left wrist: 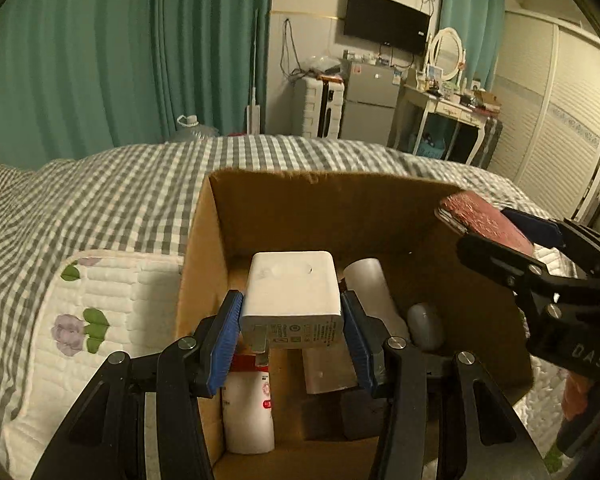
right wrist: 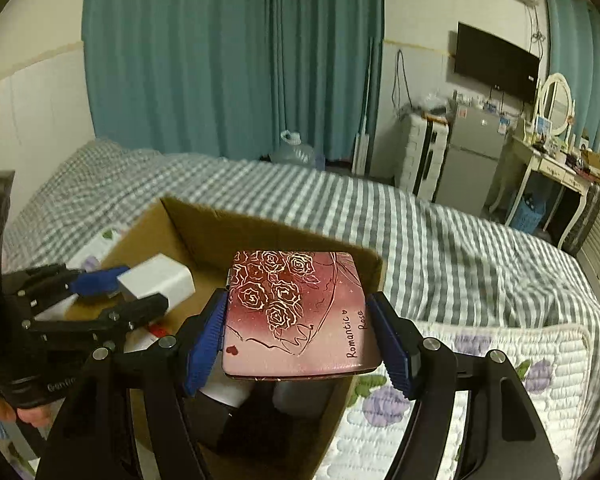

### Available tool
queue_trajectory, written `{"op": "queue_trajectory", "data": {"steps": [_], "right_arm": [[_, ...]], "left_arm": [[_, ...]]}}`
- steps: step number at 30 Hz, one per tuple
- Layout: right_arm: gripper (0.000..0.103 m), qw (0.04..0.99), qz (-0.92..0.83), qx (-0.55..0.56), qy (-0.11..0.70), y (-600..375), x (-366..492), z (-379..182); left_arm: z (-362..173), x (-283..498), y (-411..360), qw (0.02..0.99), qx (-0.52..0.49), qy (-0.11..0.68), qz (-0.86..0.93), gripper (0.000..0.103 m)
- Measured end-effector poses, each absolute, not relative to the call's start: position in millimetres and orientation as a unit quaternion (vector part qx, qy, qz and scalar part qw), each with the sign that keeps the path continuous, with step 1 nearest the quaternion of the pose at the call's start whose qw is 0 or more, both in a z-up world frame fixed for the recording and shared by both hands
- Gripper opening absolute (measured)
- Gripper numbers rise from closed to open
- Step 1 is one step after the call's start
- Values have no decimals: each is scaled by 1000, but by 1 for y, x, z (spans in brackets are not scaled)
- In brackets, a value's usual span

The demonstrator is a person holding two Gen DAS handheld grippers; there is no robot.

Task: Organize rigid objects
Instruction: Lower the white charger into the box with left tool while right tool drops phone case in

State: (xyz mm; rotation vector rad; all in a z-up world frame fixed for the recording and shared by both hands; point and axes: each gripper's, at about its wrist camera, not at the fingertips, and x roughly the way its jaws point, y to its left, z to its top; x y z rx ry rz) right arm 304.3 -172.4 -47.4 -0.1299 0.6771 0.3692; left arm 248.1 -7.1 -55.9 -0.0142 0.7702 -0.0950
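**Two items poised over the box**

We hold a white plastic charger block [left wrist: 292,288] clamped in our left gripper [left wrist: 292,332] and a flat pink rose-printed case [right wrist: 300,316] pinched in our right gripper [right wrist: 300,338], both above the open brown cardboard box [left wrist: 324,200] on the checked bedspread [left wrist: 112,200], apparently ready to drop in beside the bottles.

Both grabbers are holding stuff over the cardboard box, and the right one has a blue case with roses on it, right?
Nearly. The case is pink and dark red, not blue; only the jaw pads are blue. The right wrist view shows it. The rest holds: the right gripper grips it and the left gripper grips a white charger, both over the cardboard box.
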Motion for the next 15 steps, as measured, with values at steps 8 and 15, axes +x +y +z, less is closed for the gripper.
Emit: {"op": "queue_trajectory", "data": {"steps": [8,15], "right_arm": [[69,928,178,-56,323,-178,300,-45],[71,930,183,-54,314,-170,311,-46]], "left_arm": [[-47,238,-10,933,14,357,-40,56],[-36,234,-3,937,6,347,-27,57]]}}
